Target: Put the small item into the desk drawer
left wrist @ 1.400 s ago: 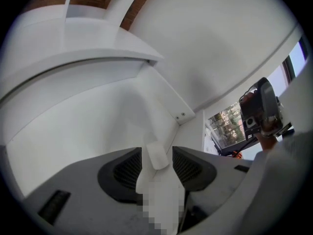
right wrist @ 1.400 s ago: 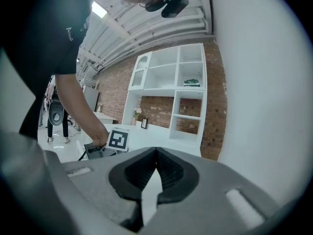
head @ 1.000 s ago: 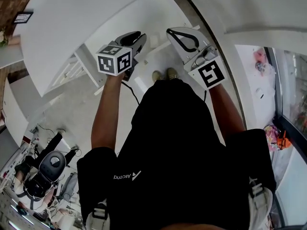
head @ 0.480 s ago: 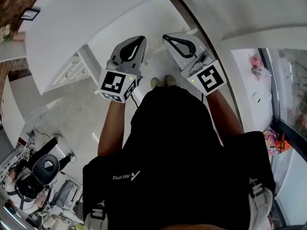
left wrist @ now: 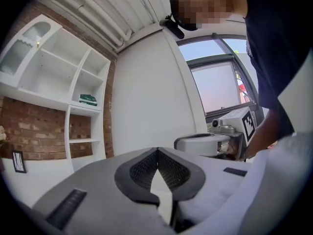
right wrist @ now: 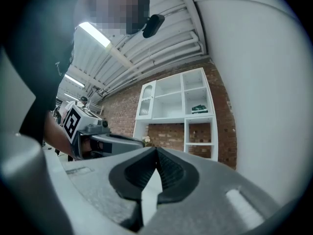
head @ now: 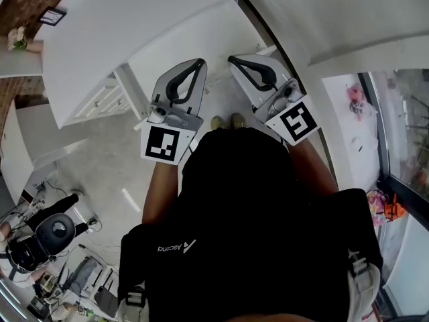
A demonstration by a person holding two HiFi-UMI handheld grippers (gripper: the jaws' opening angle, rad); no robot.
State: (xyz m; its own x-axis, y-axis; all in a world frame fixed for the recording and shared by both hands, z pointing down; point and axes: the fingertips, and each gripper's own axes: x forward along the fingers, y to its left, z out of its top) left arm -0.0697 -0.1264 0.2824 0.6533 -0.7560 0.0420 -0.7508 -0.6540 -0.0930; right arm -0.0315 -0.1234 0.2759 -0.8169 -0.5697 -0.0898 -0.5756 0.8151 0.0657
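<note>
My left gripper [head: 198, 64] and right gripper [head: 233, 60] are held side by side in front of the person's black shirt, above the pale floor. Each has its jaws together at the tips with nothing between them. The left gripper view shows its dark pads [left wrist: 146, 168] meeting at the tips, and my right gripper [left wrist: 203, 143] floats beside it. In the right gripper view the gripper [right wrist: 156, 153] is likewise shut and empty. A white desk [head: 120, 25] with a drawer unit [head: 100, 99] stands to the left. No small item shows in any view.
The person's shoes [head: 228, 121] stand on the floor below the grippers. A white shelf unit [left wrist: 58, 72] hangs on a brick wall. A white wall [head: 348, 19] runs along the right, and a chair with equipment [head: 40, 237] sits at the lower left.
The left gripper has turned so its marker cube faces up and has drawn back toward the body, and its jaws have closed. The right gripper has hardly moved.
</note>
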